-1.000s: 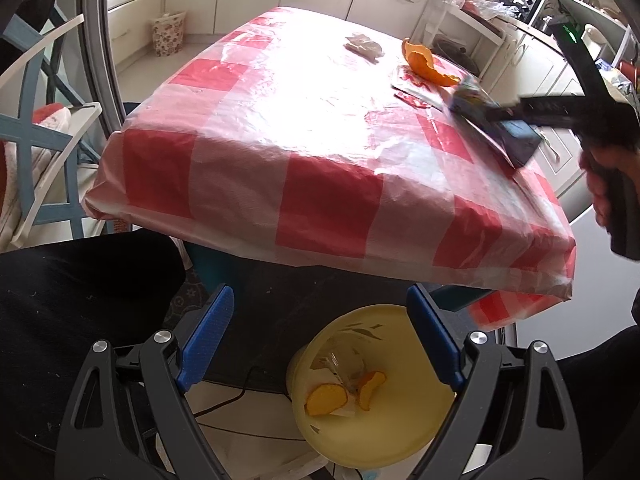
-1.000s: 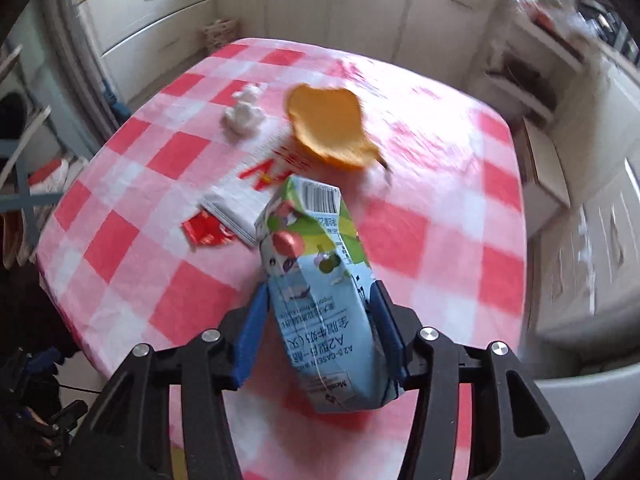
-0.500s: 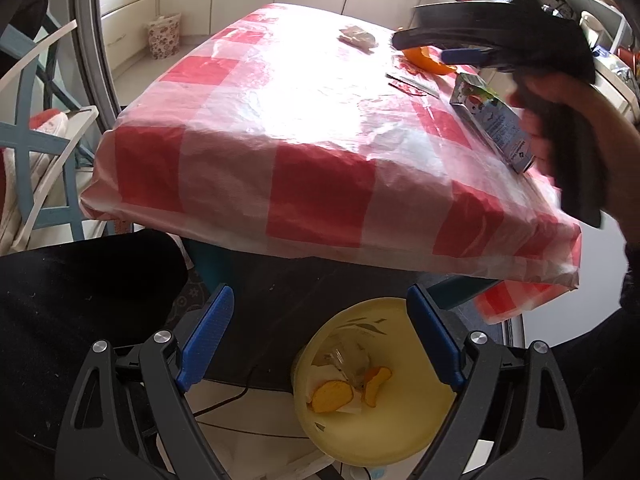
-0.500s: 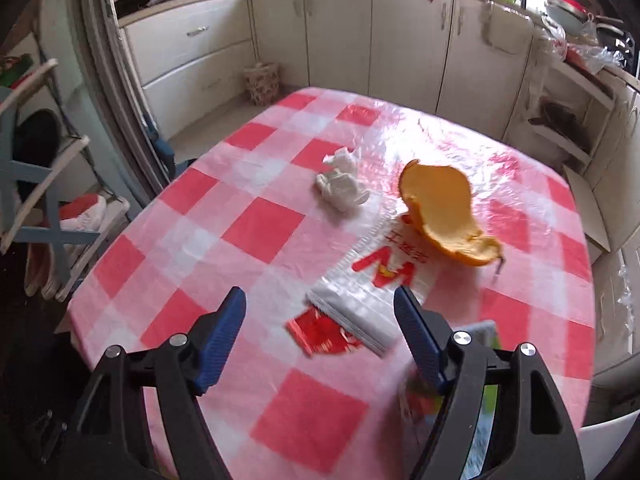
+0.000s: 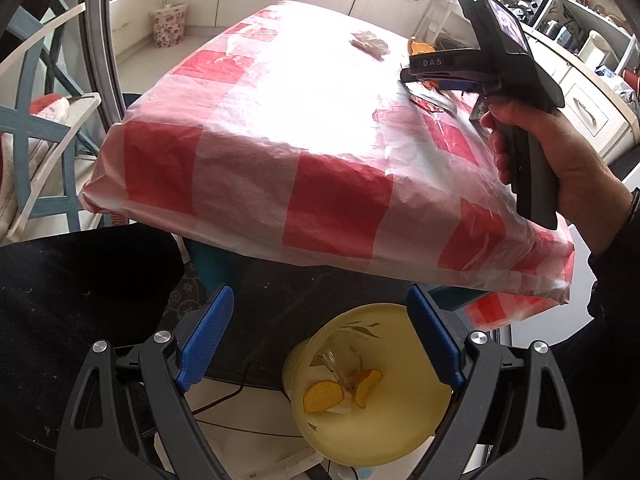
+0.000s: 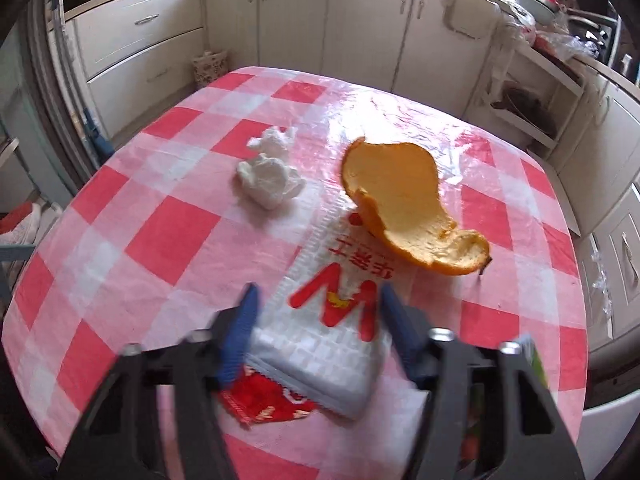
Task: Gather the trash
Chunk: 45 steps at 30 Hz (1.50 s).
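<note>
Below the checked table, the open left gripper hangs over a yellow bin; a hand holds the right gripper above the tabletop.

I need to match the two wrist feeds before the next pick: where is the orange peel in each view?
Left wrist view: orange peel at upper right, a sliver at the table's far side, mostly hidden behind the right tool.
Right wrist view: orange peel right of centre, beyond the white wrapper.
Shared landmark: crumpled tissue, left of the peel in both.
</note>
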Tool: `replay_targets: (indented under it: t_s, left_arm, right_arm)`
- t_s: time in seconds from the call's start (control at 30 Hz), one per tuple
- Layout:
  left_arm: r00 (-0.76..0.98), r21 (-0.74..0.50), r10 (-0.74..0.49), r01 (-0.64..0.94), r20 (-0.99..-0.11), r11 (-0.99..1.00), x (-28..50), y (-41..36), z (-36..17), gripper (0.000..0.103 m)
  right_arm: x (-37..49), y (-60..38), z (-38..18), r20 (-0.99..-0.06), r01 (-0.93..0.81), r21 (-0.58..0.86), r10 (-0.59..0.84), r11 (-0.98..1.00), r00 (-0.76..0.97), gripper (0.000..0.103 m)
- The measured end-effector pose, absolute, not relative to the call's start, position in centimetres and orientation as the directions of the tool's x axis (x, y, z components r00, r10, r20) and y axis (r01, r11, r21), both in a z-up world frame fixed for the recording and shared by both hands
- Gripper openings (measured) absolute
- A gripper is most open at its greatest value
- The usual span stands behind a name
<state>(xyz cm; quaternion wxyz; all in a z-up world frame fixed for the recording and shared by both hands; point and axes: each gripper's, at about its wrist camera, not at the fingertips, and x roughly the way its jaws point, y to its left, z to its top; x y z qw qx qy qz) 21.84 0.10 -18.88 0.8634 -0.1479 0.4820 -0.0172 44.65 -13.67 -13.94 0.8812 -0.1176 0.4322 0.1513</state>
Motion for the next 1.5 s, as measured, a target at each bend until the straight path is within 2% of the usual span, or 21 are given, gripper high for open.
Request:
replay_targets:
  t_s: [0.03,0.1,0.2,0.4,0.47,0.5,0.53,0.57,0.6,0.73,0.9,0.93,0.97,1.0,1.03,1.1,1.17,1.3,1.5]
  left_arm:
    - [0.535,-0.269,-0.17,-0.113,-0.827,0.956,21.8,0.1,-18.9,0.084]
    - [0.536,-0.261,-0.163,-0.112,-0.828,0.959,21.6,-0.1,-18.9,0.084]
    - [0.538,-0.248,-0.153,-0.108,-0.829,0.963,21.4,-0.3,-18.9,0.084]
    - [0.544,-0.227,-0.139,-0.098,-0.827,0.969,21.2,-1.0,-18.7,0.084]
    - [0.545,-0.224,-0.139,-0.094,-0.827,0.97,21.1,-1.3,-18.7,0.084]
    - [0.545,-0.223,-0.139,-0.09,-0.827,0.971,21.0,-1.4,-18.7,0.084]
    - [0.545,-0.221,-0.139,-0.086,-0.827,0.972,20.9,-1.5,-18.7,0.084]
    - [0.545,-0.218,-0.139,-0.082,-0.827,0.973,20.9,-1.7,-18.7,0.084]
    - [0.544,-0.215,-0.139,-0.078,-0.828,0.974,20.9,-1.8,-18.7,0.084]
    - [0.538,-0.214,-0.136,-0.084,-0.832,0.973,21.1,-1.6,-19.0,0.084]
    - [0.531,-0.226,-0.142,-0.097,-0.835,0.969,21.5,-1.1,-19.1,0.084]
    - [0.531,-0.229,-0.144,-0.098,-0.835,0.968,21.5,-1.0,-19.1,0.084]
    - [0.531,-0.234,-0.147,-0.1,-0.835,0.967,21.5,-0.9,-19.1,0.084]
    - [0.53,-0.237,-0.149,-0.102,-0.835,0.966,21.6,-0.8,-19.2,0.084]
    - [0.53,-0.242,-0.152,-0.103,-0.835,0.965,21.6,-0.7,-19.2,0.084]
    - [0.529,-0.249,-0.157,-0.105,-0.834,0.963,21.6,-0.6,-19.1,0.084]
    - [0.53,-0.25,-0.159,-0.104,-0.833,0.963,21.5,-0.6,-19.1,0.084]
    - [0.533,-0.25,-0.158,-0.105,-0.831,0.962,21.4,-0.7,-19.0,0.084]
    - [0.556,-0.233,-0.139,-0.101,-0.819,0.967,21.1,-0.9,-18.5,0.084]
  right_arm:
    - [44.5,-13.6,-14.0,-0.804,-0.39,-0.052,0.194,0.919,0.563,0.02]
    - [44.1,-12.9,-14.1,-0.807,-0.415,-0.067,0.195,0.907,0.557,0.006]
    - [43.6,-13.2,-14.1,-0.82,-0.429,-0.033,0.221,0.903,0.528,0.0]
    - [41.1,-15.4,-13.2,-0.823,-0.482,0.116,0.355,0.869,0.443,0.0]
    - [40.3,-16.0,-13.1,-0.827,-0.475,0.115,0.349,0.873,0.441,0.001]
    - [40.2,-16.5,-13.0,-0.822,-0.455,0.108,0.337,0.884,0.459,0.007]
    - [40.3,-17.0,-13.0,-0.82,-0.44,0.115,0.335,0.891,0.464,0.023]
    - [40.6,-17.6,-13.0,-0.815,-0.409,0.127,0.33,0.904,0.477,0.07]
    - [40.8,-18.3,-12.7,-0.797,-0.358,0.13,0.312,0.925,0.517,0.085]
    - [42.2,-18.5,-12.7,-0.781,-0.301,0.159,0.306,0.94,0.544,0.084]
    - [43.7,-15.4,-15.1,-0.812,-0.282,0.013,0.175,0.959,0.556,0.085]
    - [43.9,-15.1,-15.1,-0.81,-0.291,0.017,0.184,0.956,0.557,0.083]
    - [43.9,-15.2,-14.9,-0.807,-0.285,0.033,0.194,0.958,0.558,0.072]
    - [44.0,-15.1,-14.7,-0.801,-0.289,0.035,0.2,0.957,0.565,0.055]
    - [44.1,-15.1,-14.6,-0.799,-0.291,0.036,0.202,0.956,0.566,0.047]
    - [44.3,-15.9,-14.4,-0.8,-0.272,0.047,0.199,0.961,0.566,0.022]
    - [44.4,-17.1,-14.4,-0.801,-0.255,0.097,0.228,0.962,0.554,0.013]
    - [43.9,-17.6,-14.2,-0.802,-0.273,0.153,0.281,0.95,0.527,0.005]
    - [39.1,-14.9,-13.1,-0.793,-0.508,0.196,0.441,0.839,0.422,0.004]
